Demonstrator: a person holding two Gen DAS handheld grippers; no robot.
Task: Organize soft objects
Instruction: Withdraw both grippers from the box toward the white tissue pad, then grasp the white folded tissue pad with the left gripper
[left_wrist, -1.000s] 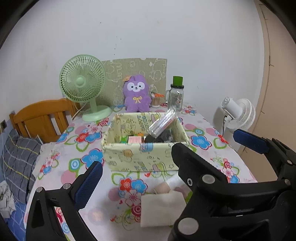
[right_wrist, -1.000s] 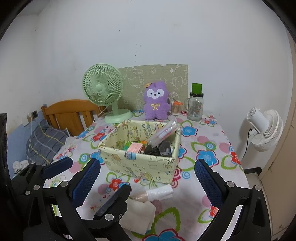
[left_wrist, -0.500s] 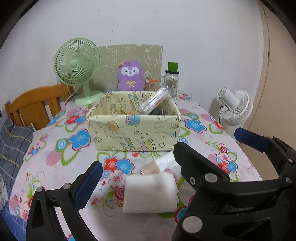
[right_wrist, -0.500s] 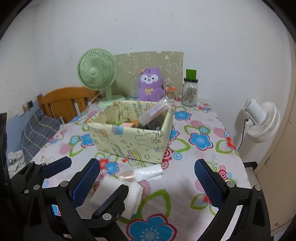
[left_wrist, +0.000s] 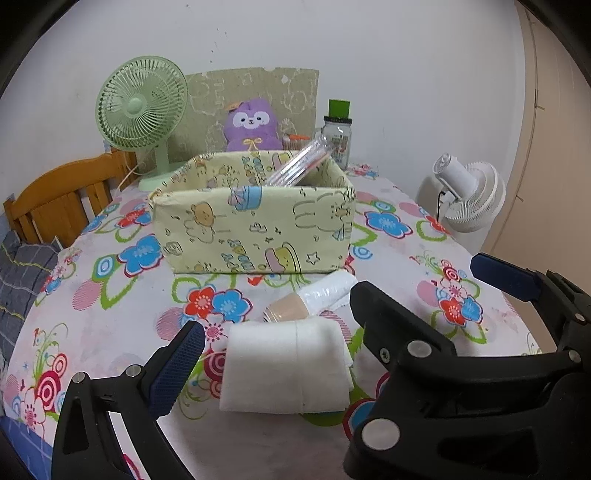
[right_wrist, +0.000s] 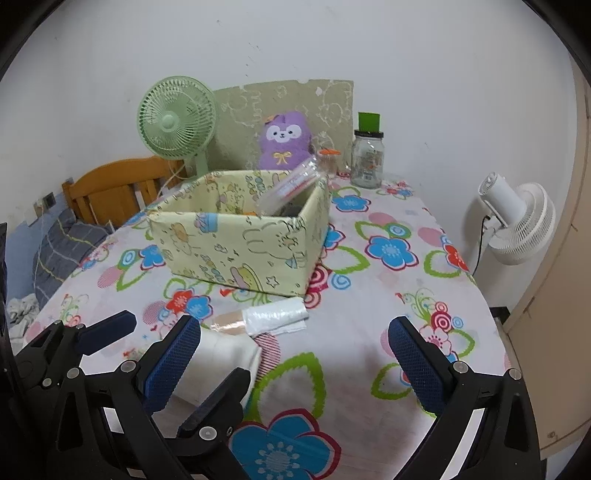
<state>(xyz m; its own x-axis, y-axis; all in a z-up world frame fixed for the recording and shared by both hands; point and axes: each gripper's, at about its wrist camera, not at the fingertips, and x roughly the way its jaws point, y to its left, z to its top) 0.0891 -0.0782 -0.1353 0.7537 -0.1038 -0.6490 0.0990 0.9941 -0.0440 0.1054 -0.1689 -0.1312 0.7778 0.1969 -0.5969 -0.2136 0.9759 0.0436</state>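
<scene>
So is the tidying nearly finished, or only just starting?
Only just starting. Both grippers, left gripper and right gripper, are open and hold nothing. The white folded cloth and the wrapped roll lie on the table outside the yellow box. The purple plush sits behind it.

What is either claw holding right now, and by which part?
Nothing. The left claw is open around the folded white cloth on the table without gripping it. The right claw is open over bare tablecloth.
</scene>
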